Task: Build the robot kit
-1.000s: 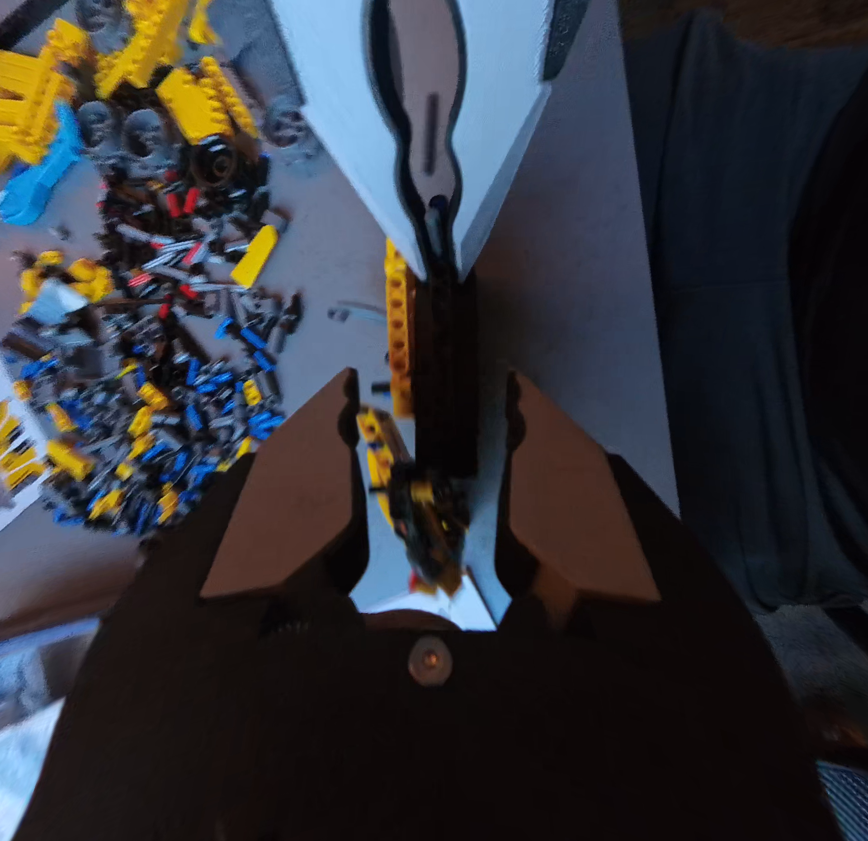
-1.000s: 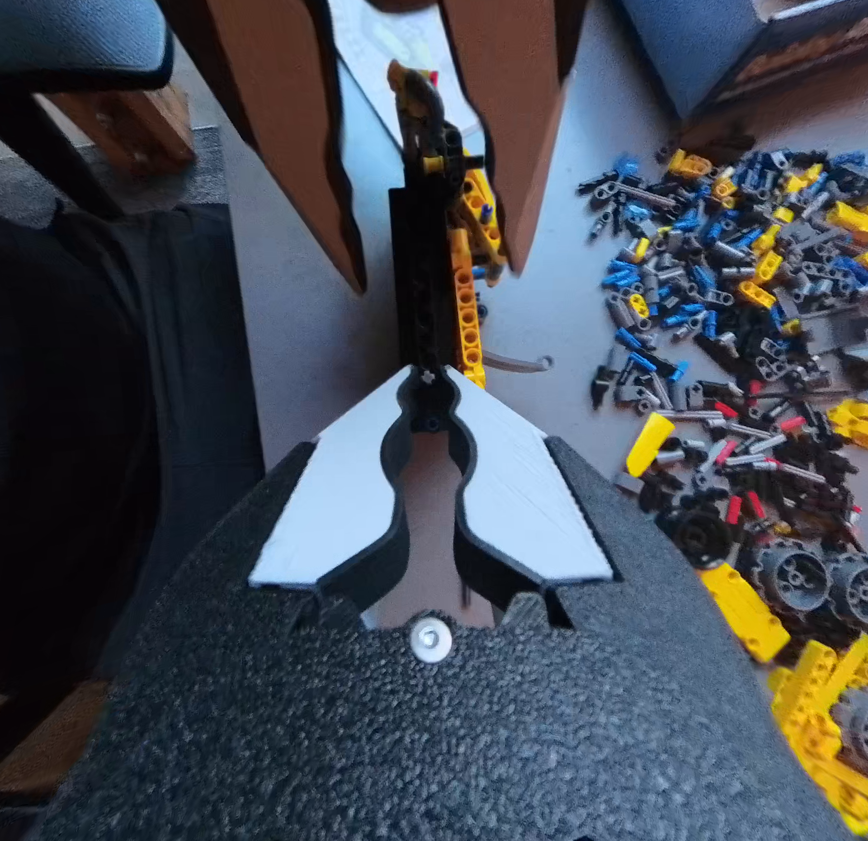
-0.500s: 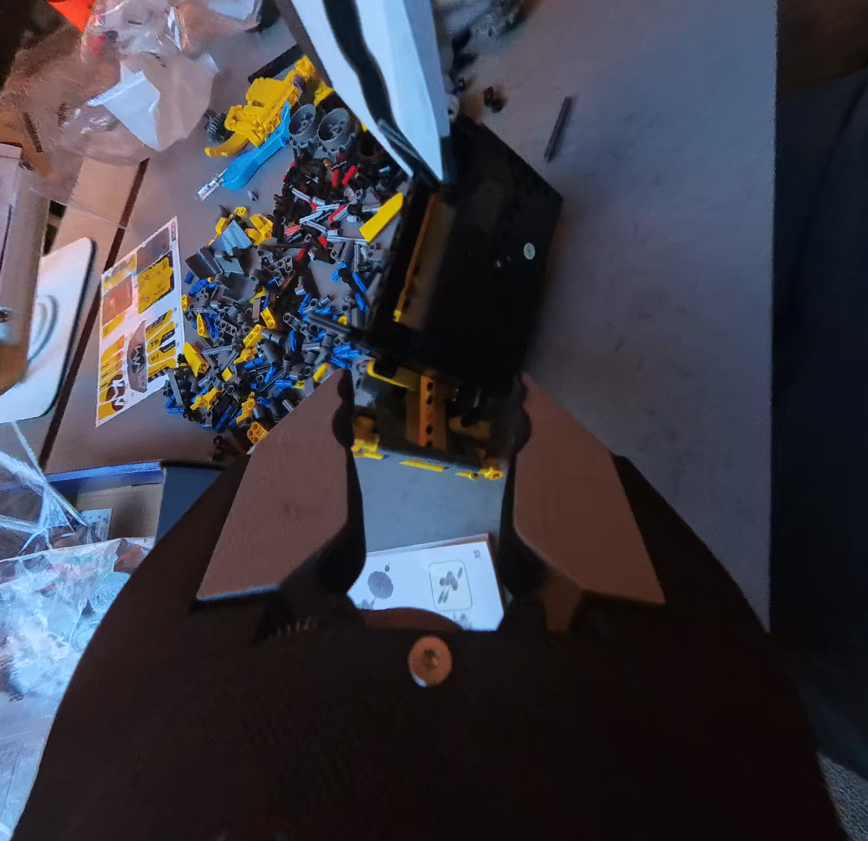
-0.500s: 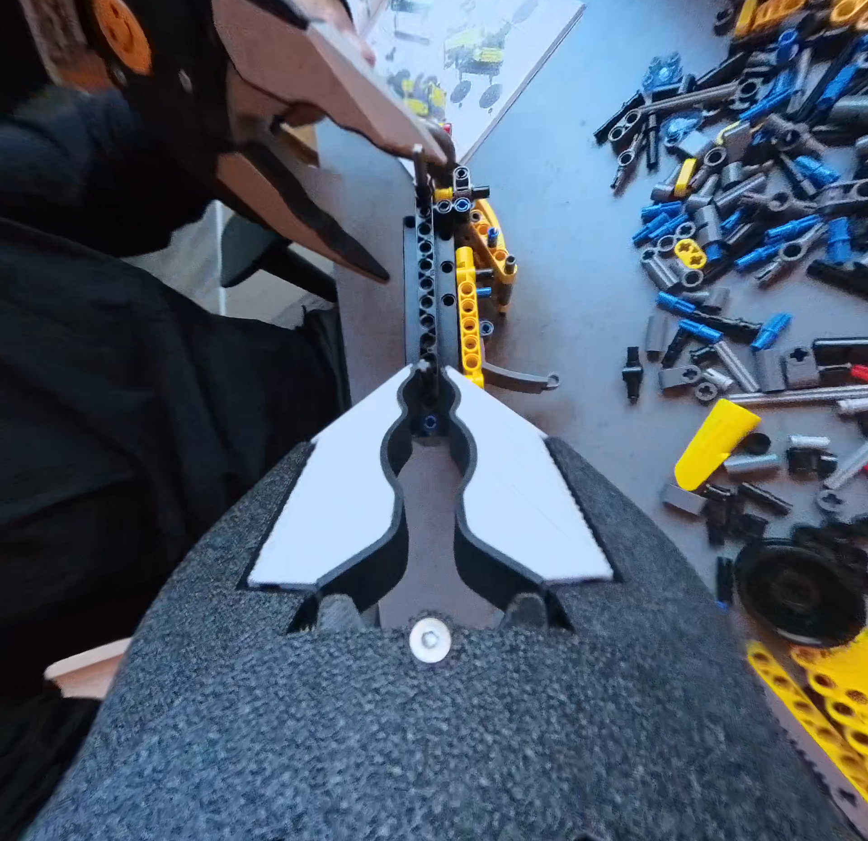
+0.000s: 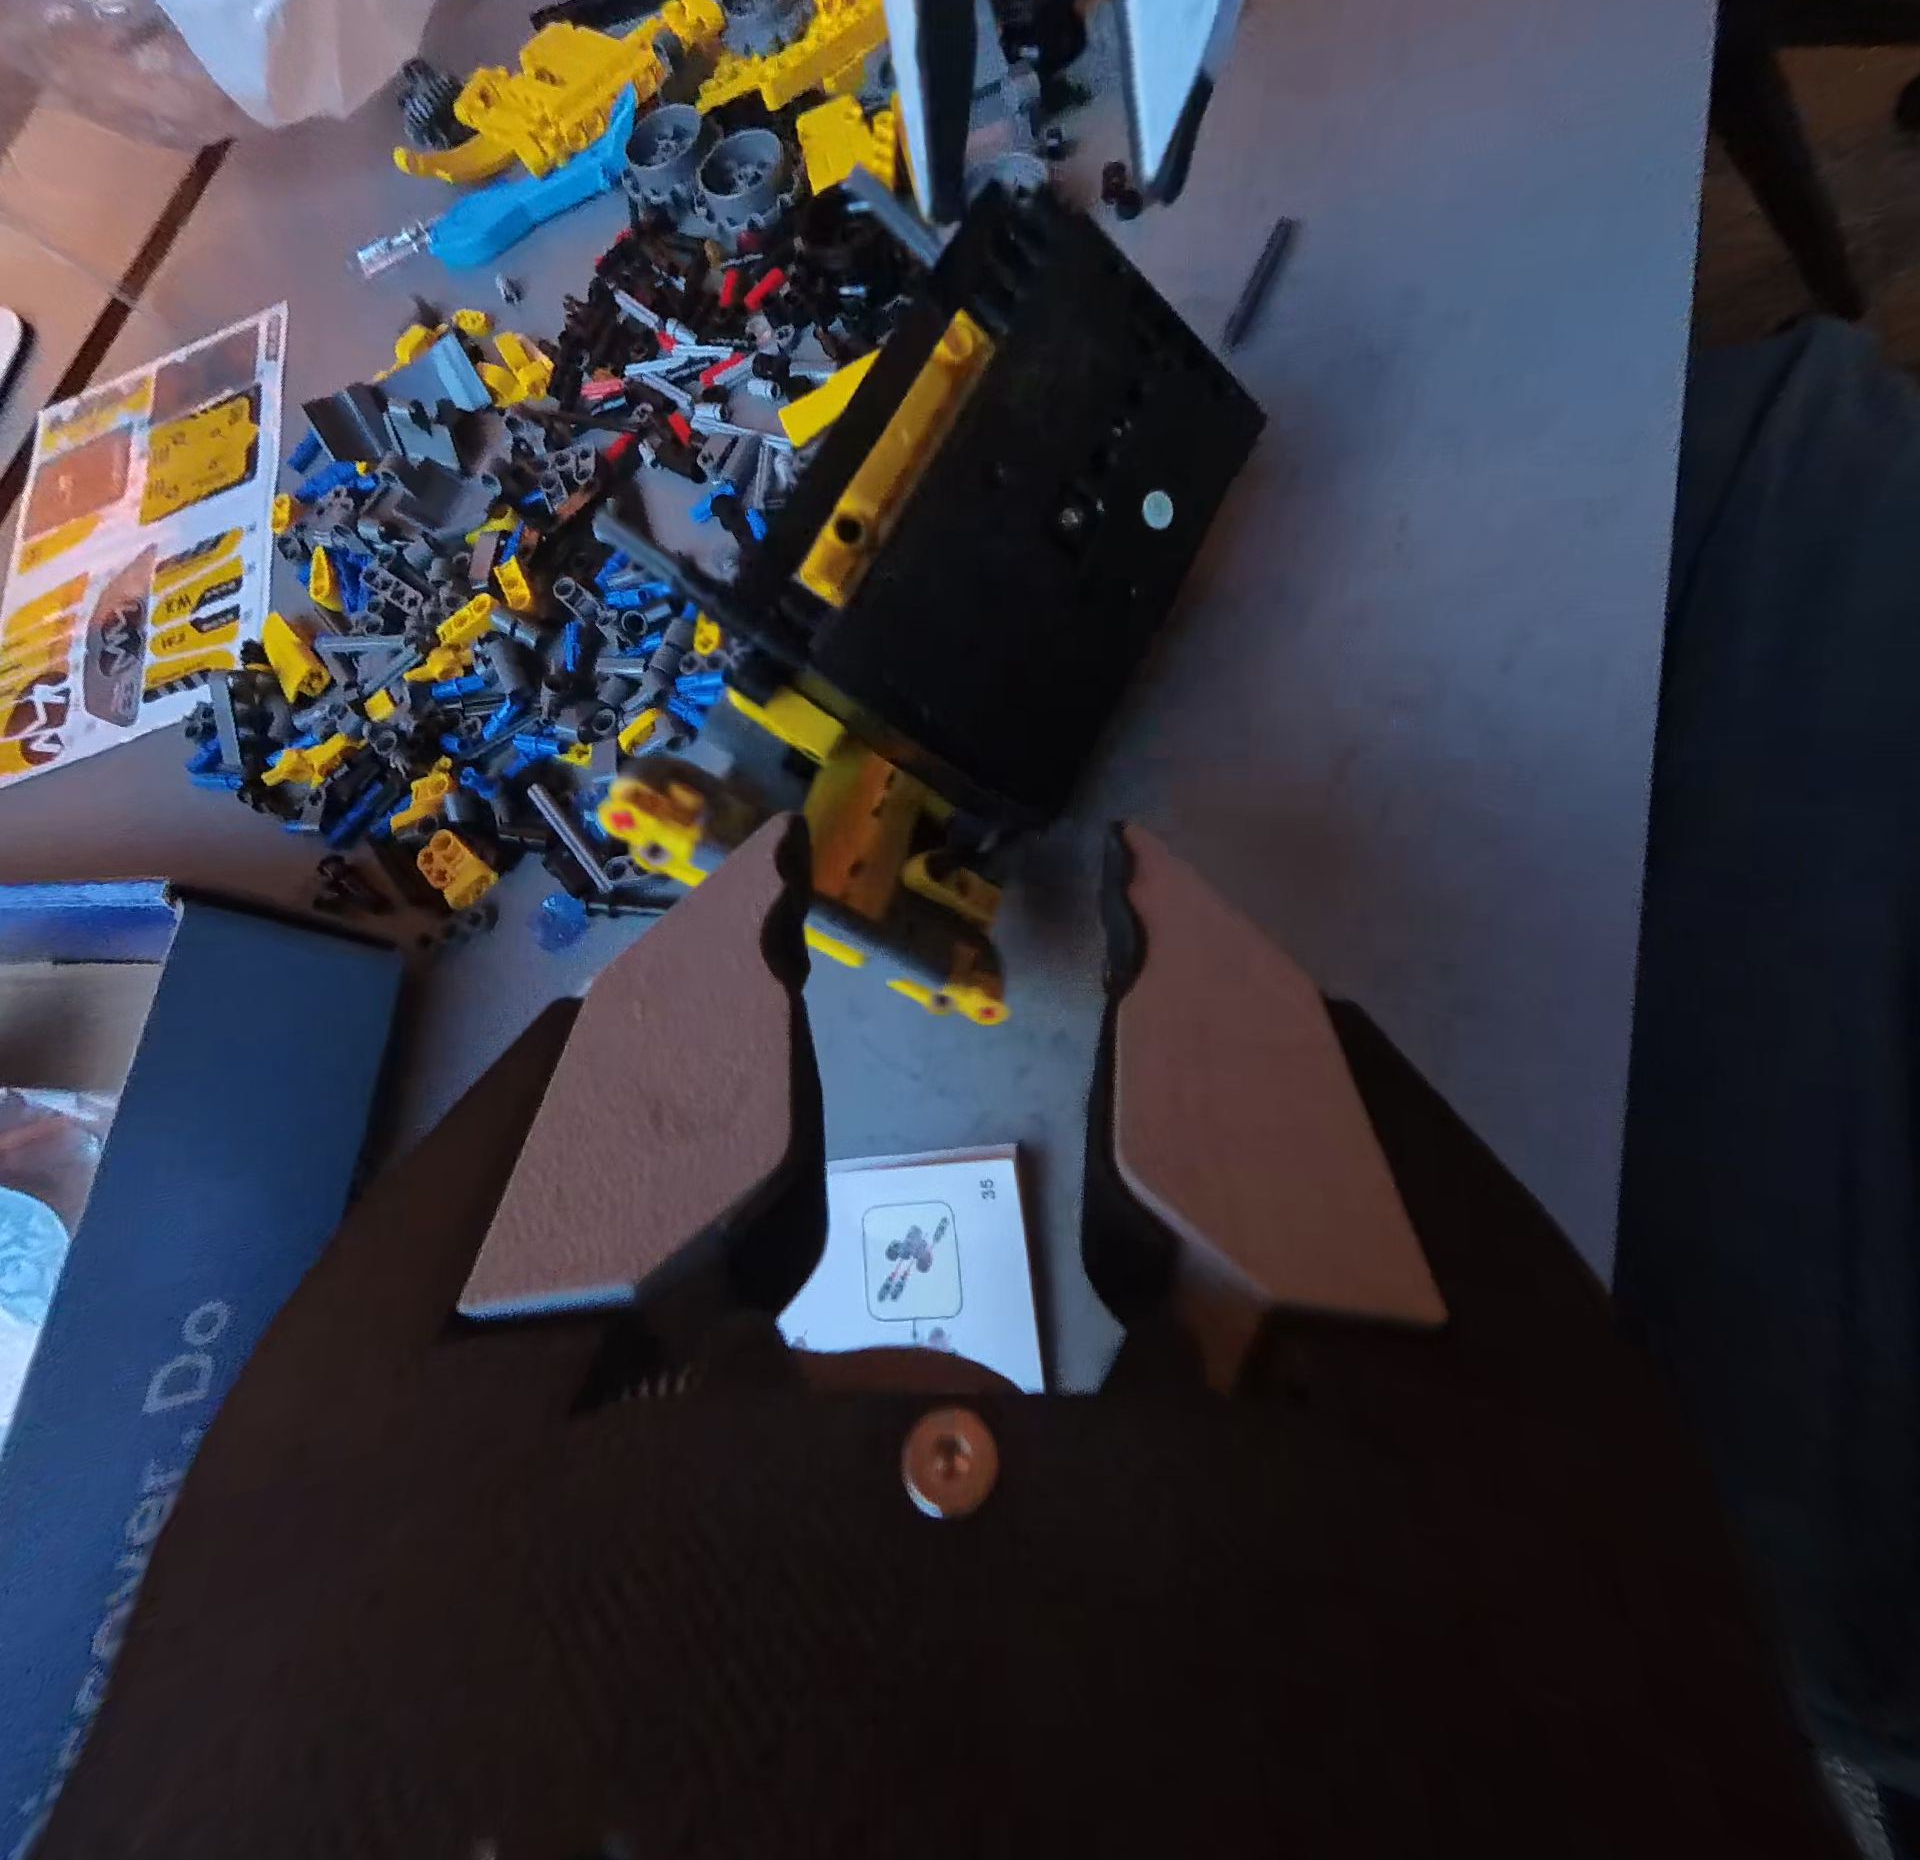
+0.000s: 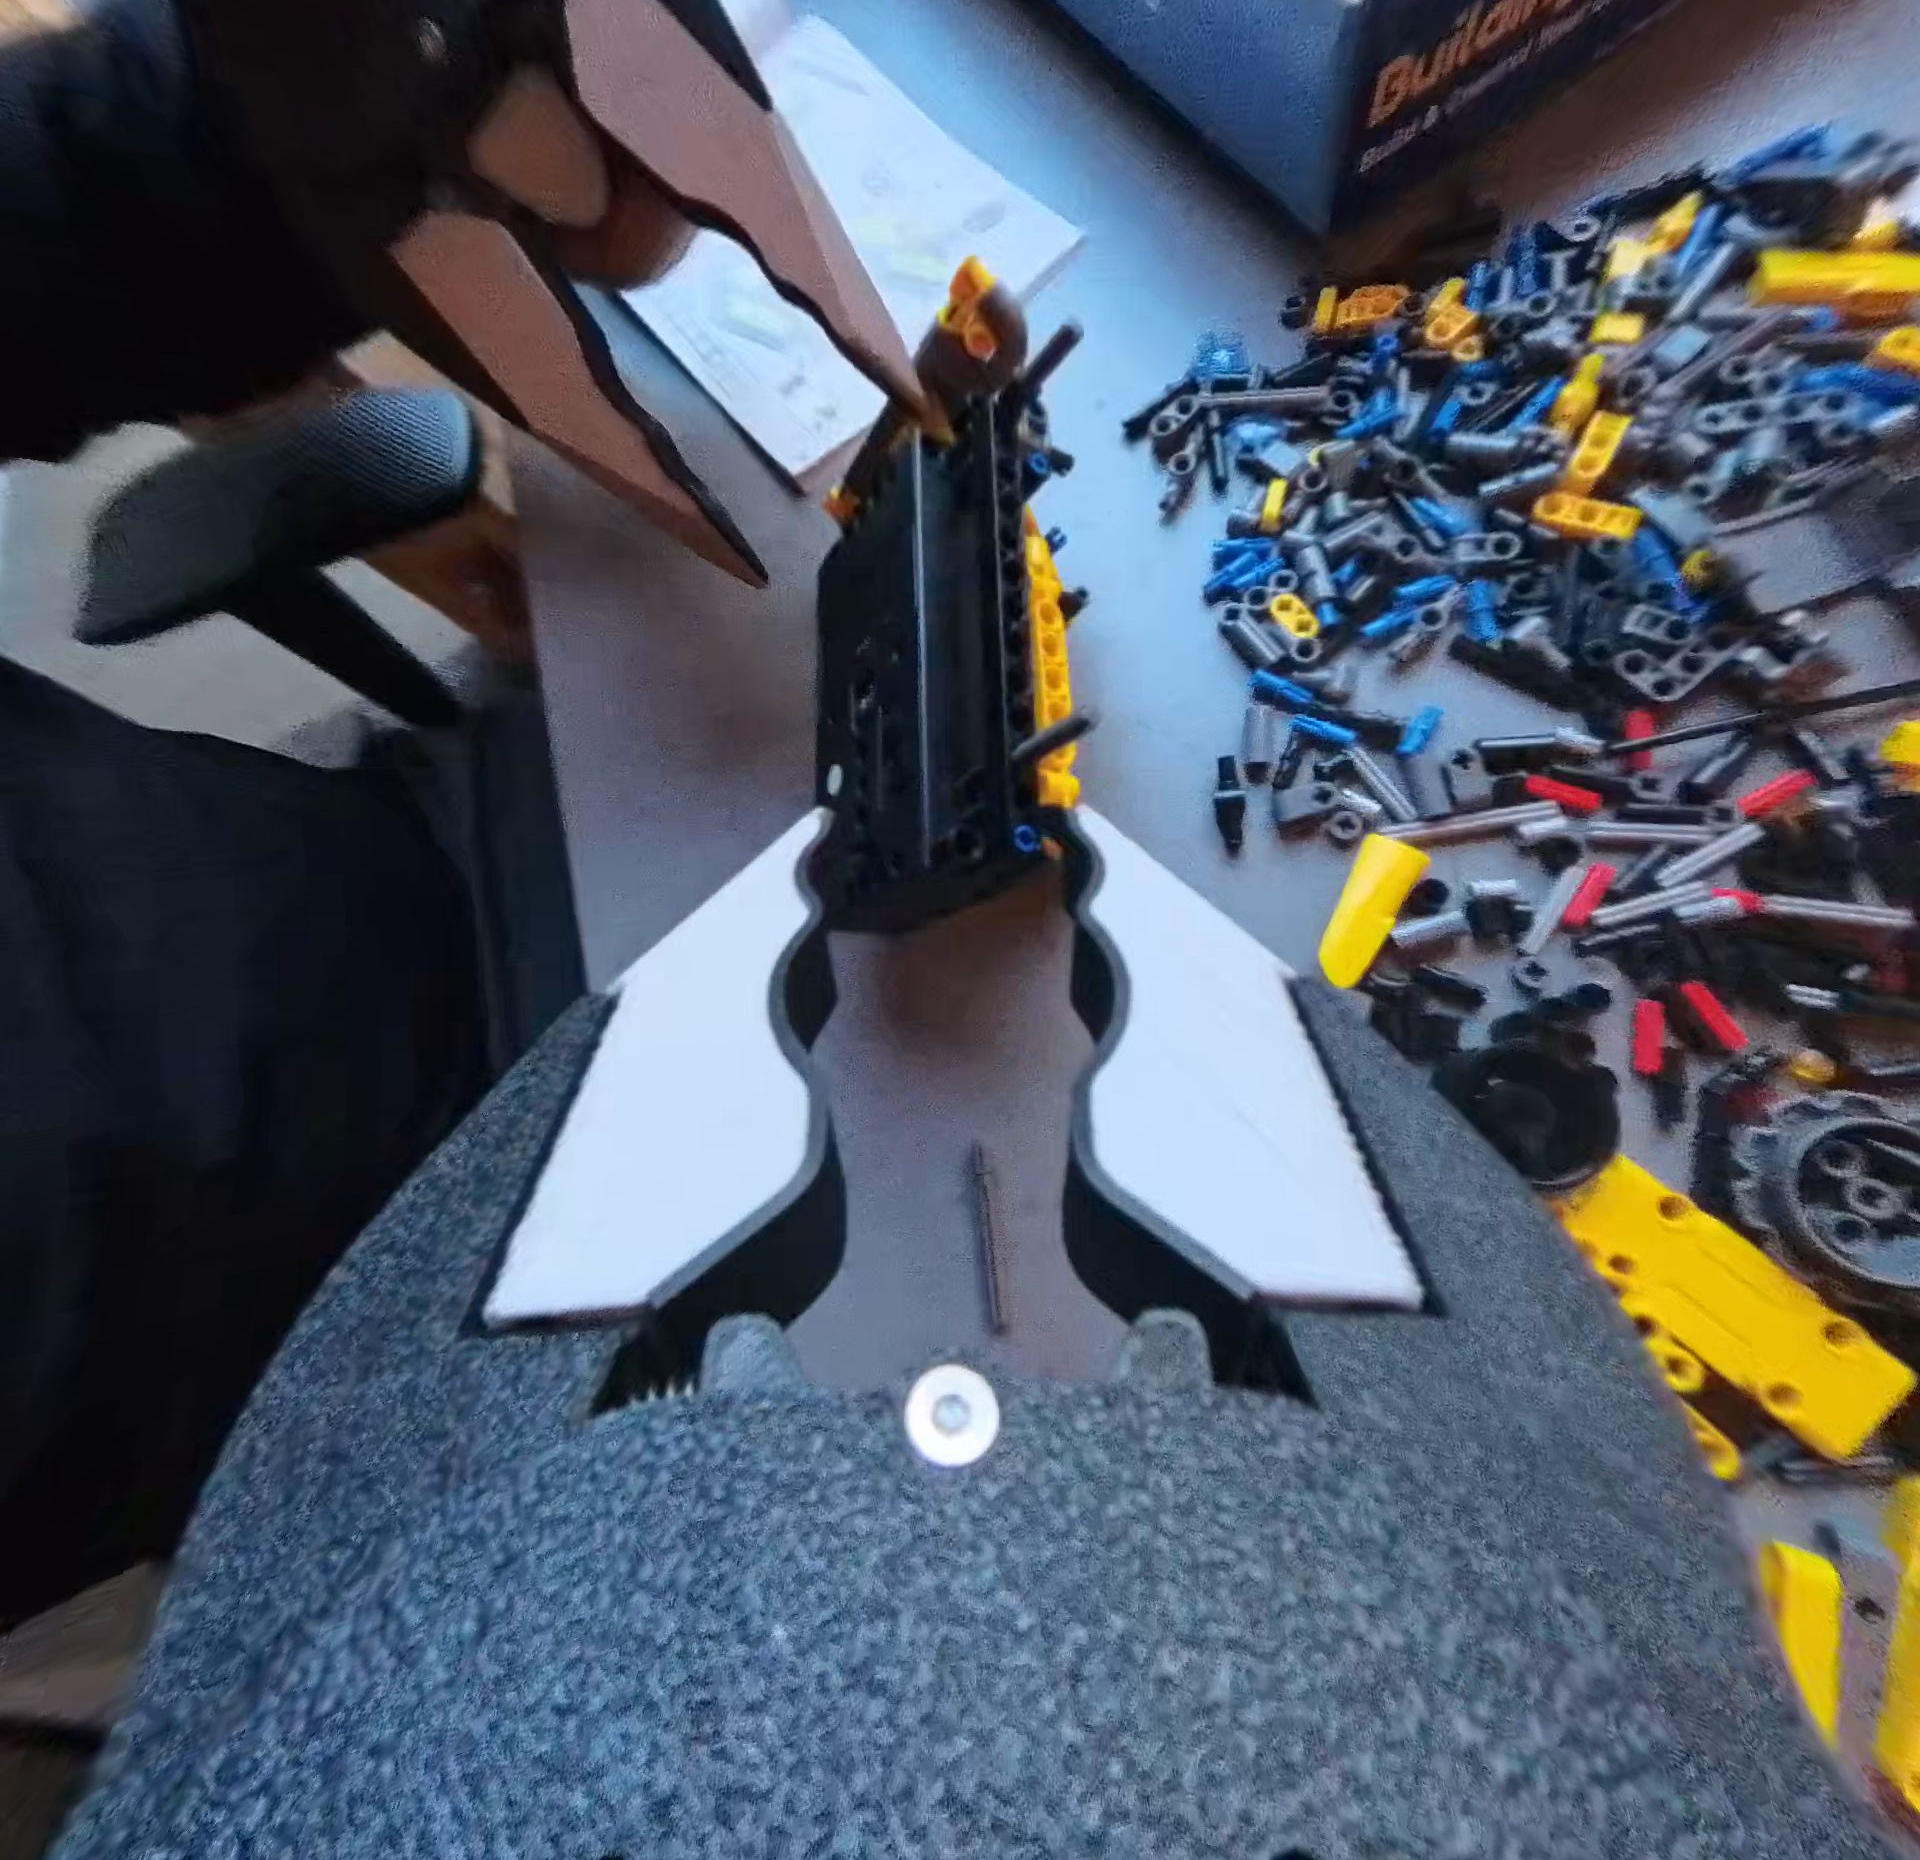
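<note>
A black and yellow brick assembly [image 5: 1039, 522] sits on the grey table [image 5: 1455, 667], its broad black face tilted up. My left gripper [image 5: 951, 834] is open. The assembly's yellow end [image 5: 894, 875] lies between its brown fingertips, nearer the left one. In the right wrist view one brown fingertip [image 6: 914, 408] touches that end. My right gripper [image 6: 951, 828] is open around the assembly's [image 6: 914, 667] other end. In the left wrist view its white fingers [image 5: 1169, 96] stand wide apart, with bare table between one finger and the assembly.
A pile of loose small parts [image 5: 499, 584] lies left of the assembly. There are also a yellow build with grey wheels [image 5: 727, 163], a blue box [image 5: 208, 1135], an instruction booklet [image 5: 935, 1260] and a thin black axle [image 5: 1257, 283]. The table edge [image 5: 1662, 875] is at the right.
My right gripper's jaws were shut on the assembly's thin edge and have opened wide around it. My left gripper's jaws have narrowed a little. The assembly has tilted.
</note>
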The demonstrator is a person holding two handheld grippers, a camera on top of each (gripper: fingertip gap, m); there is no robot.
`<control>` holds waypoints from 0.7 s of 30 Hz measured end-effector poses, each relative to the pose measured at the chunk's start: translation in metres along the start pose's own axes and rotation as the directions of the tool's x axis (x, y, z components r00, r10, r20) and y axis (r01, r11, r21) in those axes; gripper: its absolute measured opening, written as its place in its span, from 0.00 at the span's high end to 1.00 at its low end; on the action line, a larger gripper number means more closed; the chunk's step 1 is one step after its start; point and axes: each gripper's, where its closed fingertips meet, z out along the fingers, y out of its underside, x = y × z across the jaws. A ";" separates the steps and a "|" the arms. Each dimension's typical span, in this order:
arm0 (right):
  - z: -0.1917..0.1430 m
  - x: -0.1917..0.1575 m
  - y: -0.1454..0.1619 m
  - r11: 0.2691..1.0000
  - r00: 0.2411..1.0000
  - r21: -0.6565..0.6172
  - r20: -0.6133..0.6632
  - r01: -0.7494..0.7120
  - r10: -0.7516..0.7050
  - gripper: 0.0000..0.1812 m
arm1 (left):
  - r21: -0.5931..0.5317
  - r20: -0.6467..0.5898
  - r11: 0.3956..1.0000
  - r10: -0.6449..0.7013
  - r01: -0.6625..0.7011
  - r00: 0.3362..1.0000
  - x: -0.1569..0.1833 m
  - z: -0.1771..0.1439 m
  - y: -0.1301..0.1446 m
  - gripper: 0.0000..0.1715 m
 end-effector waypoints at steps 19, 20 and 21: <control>0.010 -0.044 0.004 0.757 0.636 -0.171 -0.446 0.630 -0.630 0.92 | 0.274 0.090 0.911 -0.344 0.309 0.935 0.031 -0.025 -0.012 0.77; 0.012 -0.050 0.006 0.729 0.604 -0.191 -0.445 0.657 -0.661 0.93 | 0.328 0.121 0.886 -0.384 0.328 0.915 0.027 -0.032 -0.015 0.77; 0.014 -0.057 0.008 0.701 0.579 -0.207 -0.433 0.682 -0.691 0.93 | 0.368 0.157 0.867 -0.414 0.336 0.897 0.023 -0.038 -0.016 0.78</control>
